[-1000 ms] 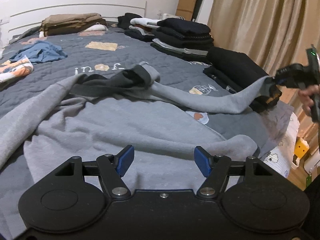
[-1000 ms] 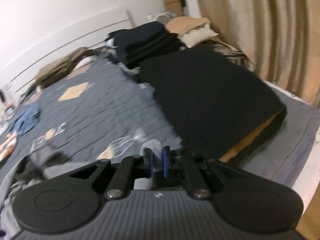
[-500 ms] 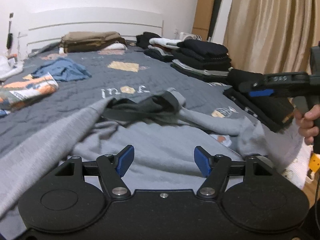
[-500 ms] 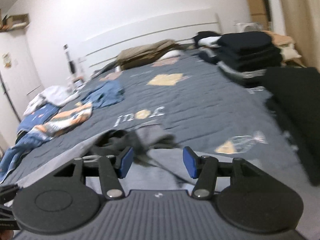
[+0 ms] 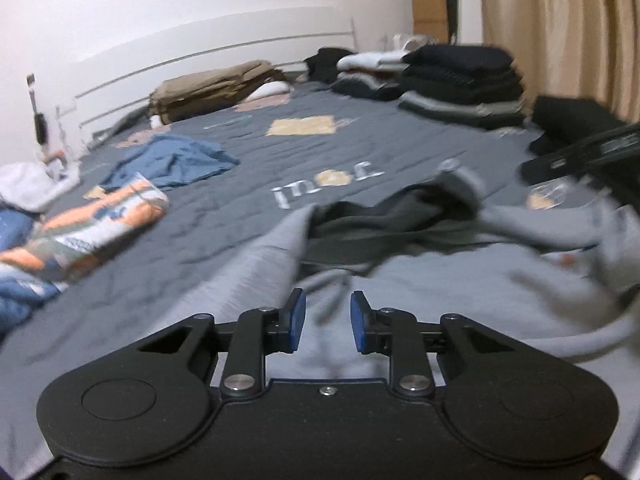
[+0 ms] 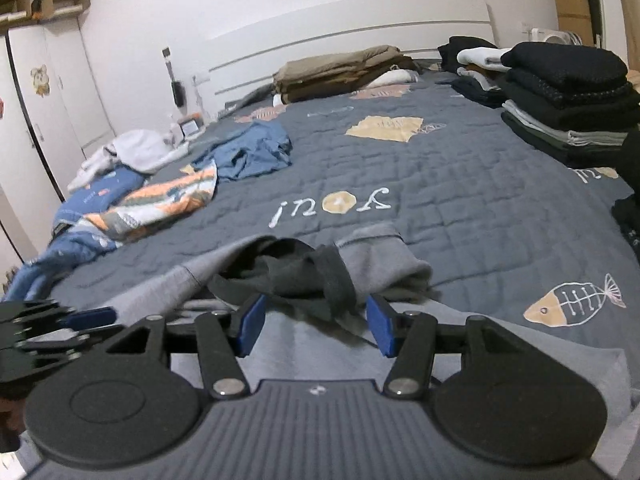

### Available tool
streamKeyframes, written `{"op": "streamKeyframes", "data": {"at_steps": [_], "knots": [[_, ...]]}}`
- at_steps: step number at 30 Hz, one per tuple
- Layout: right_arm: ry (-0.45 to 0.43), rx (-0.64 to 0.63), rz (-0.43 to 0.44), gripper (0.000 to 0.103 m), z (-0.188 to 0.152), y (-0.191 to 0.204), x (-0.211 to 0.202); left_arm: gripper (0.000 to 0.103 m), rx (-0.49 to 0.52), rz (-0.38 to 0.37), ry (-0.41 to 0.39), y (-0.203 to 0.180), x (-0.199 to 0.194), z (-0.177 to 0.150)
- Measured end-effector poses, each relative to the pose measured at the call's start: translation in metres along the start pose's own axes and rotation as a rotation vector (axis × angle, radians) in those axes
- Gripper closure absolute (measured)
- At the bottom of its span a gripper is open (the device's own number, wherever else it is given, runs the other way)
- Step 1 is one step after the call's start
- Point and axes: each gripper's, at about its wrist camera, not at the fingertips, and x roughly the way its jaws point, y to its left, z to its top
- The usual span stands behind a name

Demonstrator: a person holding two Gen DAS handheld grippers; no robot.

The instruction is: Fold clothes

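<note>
The grey hoodie [image 6: 304, 344] is spread on the bed [image 6: 460, 184], hood far and hem near, directly ahead of both grippers: the left gripper [image 5: 325, 322], fingers just narrowed on nothing, and the right gripper [image 6: 314, 328], fingers just parted and empty, nearer the hood

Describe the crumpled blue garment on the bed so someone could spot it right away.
On the grey quilted bedspread, look toward the headboard's left side. The blue garment lies crumpled beyond the orange patterned cloth; unlike that cloth it is plain blue, and unlike the stacks opposite it is unfolded.
</note>
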Motion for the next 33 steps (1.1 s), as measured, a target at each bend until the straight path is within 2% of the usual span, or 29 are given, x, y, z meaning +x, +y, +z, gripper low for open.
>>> {"op": "streamKeyframes", "data": {"at_steps": [4, 10, 12, 16, 17, 18, 20, 22, 27, 31, 33], "knots": [[-0.003, 0.000, 0.006, 0.047, 0.004, 0.000, 0.006, 0.075, 0.078, 0.038, 0.028, 0.003, 0.028, 0.013], [0.014, 0.019, -0.002, 0.046, 0.007, -0.004, 0.018, 0.071, 0.169, 0.057, 0.060, 0.001, 0.067, 0.024], [0.020, 0.036, 0.003, 0.046, 0.009, -0.007, 0.023, 0.061, 0.170, 0.050, 0.074, 0.001, 0.079, 0.026], [0.019, 0.059, 0.021, 0.045, 0.012, -0.010, 0.027, 0.058, 0.227, 0.046, 0.099, -0.001, 0.105, 0.025], [0.017, 0.064, 0.022, 0.045, 0.012, -0.011, 0.028, 0.059, 0.245, 0.045, 0.108, 0.000, 0.111, 0.025], [0.018, 0.068, 0.024, 0.045, 0.012, -0.012, 0.029, 0.073, 0.263, 0.043, 0.116, 0.001, 0.116, 0.024], [0.020, 0.074, 0.027, 0.045, 0.011, -0.014, 0.031, 0.087, 0.247, 0.027, 0.127, 0.013, 0.122, 0.025], [0.022, 0.079, 0.031, 0.045, 0.012, -0.015, 0.032, 0.091, 0.189, -0.002, 0.133, 0.033, 0.122, 0.028], [0.024, 0.096, 0.041, 0.045, 0.015, -0.018, 0.041, 0.096, 0.101, 0.108, 0.077, 0.086, 0.120, 0.044], [0.022, 0.118, 0.048, 0.045, 0.015, -0.020, 0.047, 0.096, 0.012, 0.269, 0.019, 0.134, 0.125, 0.063], [0.022, 0.113, 0.042, 0.045, 0.015, -0.020, 0.049, 0.096, -0.046, 0.334, 0.032, 0.156, 0.133, 0.070]]}}
